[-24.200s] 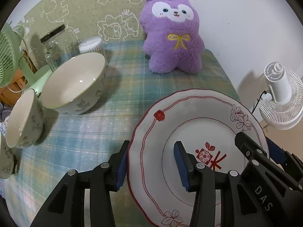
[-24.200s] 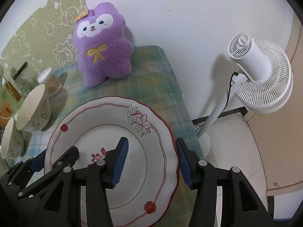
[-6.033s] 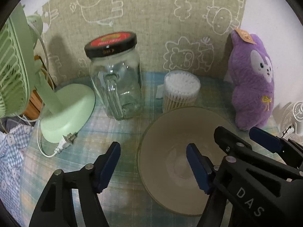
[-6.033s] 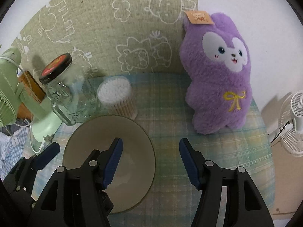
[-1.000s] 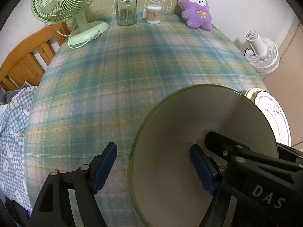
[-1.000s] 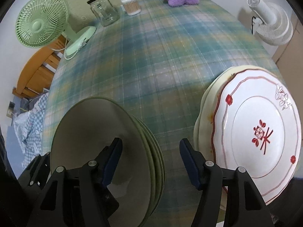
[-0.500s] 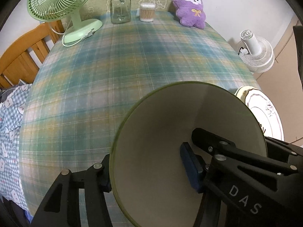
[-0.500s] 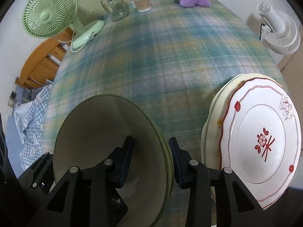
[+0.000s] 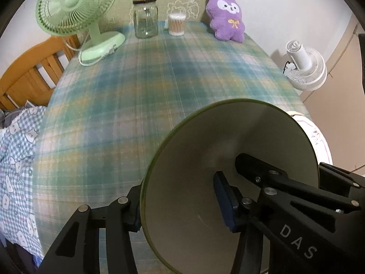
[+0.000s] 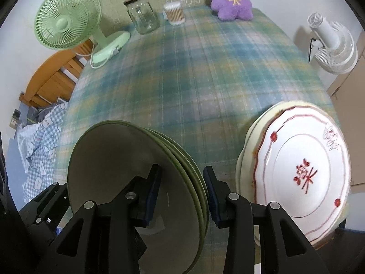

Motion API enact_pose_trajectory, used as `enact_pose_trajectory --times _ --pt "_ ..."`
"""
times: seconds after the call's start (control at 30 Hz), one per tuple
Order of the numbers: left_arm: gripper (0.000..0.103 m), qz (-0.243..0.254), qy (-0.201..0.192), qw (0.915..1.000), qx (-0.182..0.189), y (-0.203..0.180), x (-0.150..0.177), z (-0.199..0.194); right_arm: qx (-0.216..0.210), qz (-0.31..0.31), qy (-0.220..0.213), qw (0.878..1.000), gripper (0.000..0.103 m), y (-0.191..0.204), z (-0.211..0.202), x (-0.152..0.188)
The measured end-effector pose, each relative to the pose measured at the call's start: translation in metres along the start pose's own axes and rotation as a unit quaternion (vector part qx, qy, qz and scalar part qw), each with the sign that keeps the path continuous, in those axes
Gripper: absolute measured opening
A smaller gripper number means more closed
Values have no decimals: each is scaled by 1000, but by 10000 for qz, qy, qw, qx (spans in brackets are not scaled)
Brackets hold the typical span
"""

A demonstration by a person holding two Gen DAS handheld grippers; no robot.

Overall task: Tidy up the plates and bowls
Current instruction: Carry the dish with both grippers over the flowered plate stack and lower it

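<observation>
Green-rimmed cream bowls [image 10: 127,159], red-patterned white plate [image 10: 303,164], blue-green plaid tablecloth [image 9: 159,80], purple plush [image 9: 227,18].

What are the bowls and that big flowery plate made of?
The stacked bowls look like glazed ceramic: smooth cream inside, thin green rims. The plate seems glossy white porcelain or ceramic, with red painted patterns and a scalloped edge.

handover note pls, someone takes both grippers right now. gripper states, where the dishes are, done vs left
Left gripper: shut on the left rim of the bowl stack.
Right gripper: shut on the stack's right rim; several nested green rims show there.
Plate stack: right of the bowls at the near table edge, red-patterned plate on top.
Done: bowls nested, plates stacked.
Left: set the bowls down on the plaid tablecloth if they are lifted (cannot tell), then release both grippers.
</observation>
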State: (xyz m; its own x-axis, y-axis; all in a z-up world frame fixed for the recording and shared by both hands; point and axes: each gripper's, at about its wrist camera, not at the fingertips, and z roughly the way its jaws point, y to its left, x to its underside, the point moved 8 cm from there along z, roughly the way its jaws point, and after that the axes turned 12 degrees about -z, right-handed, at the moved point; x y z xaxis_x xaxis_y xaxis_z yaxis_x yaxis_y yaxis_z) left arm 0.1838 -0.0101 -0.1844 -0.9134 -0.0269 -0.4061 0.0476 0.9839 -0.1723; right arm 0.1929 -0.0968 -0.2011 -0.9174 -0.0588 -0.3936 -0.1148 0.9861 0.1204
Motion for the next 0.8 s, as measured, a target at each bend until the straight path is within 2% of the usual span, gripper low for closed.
enact_pose_trajectory --times 0.4,0.63,0.8 --pt "52 320 -270 9989 192 -15 -15 -41 206 259 -388 9987 42 4 -51 -8" --pt "52 379 -425 9983 149 -38 -16 -49 227 282 -568 9977 42 -13 -70 -8" --pt "52 229 -442 9987 112 -58 -14 -51 169 165 -564 9981 42 -32 -77 -8"
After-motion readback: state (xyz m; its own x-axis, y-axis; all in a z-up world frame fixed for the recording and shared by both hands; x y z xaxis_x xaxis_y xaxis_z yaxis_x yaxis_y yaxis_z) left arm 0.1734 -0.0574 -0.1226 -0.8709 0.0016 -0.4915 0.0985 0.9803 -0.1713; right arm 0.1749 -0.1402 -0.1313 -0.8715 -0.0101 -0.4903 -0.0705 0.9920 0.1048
